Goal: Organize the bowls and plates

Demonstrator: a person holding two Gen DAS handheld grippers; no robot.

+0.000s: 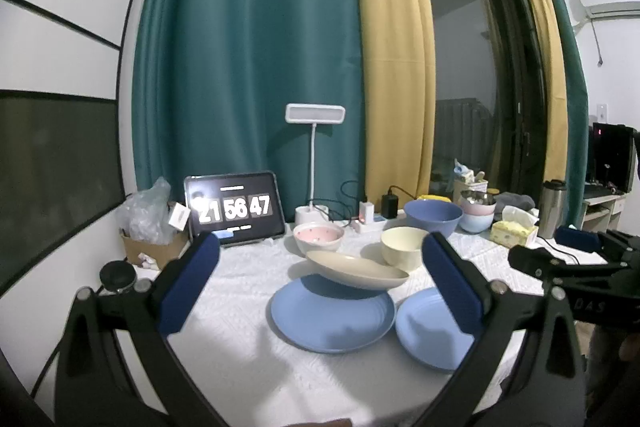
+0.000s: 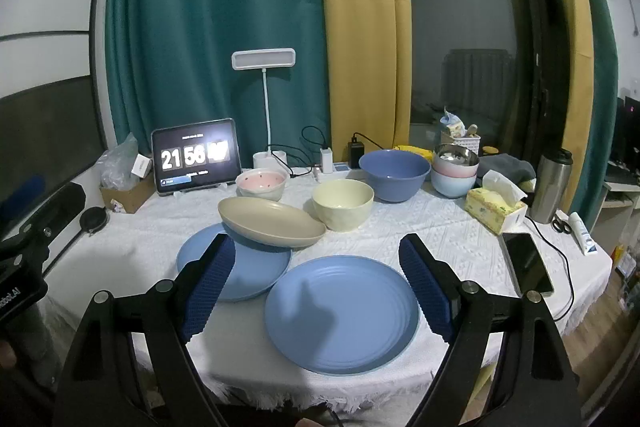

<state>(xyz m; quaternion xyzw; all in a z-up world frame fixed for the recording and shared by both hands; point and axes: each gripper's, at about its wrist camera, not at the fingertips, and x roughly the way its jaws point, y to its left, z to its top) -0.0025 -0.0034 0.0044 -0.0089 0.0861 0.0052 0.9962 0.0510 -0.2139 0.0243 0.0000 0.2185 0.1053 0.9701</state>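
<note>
The tablet at the back of the counter shows a clock reading 21 56 47, the last pair washed out in the right wrist view but clear in the left one; the left tongs' body at the edge of the right view carries white lettering too cut off to read. Two blue plates lie flat near the front: the right plate sits between the right tongs' fingers in the picture, near the fringed front edge, and the left plate lies just beside it with a narrow strip of cloth between. One beige oval dish rests tilted with its near side on the left plate's far rim. Behind stand a cream bowl, a pink speckled bowl, a large blue bowl, and a stack of bowls topped by a metal one. A phone lies close to the right edge. The left tongs and right tongs both stand wide apart, holding nothing, above the counter's front.
</note>
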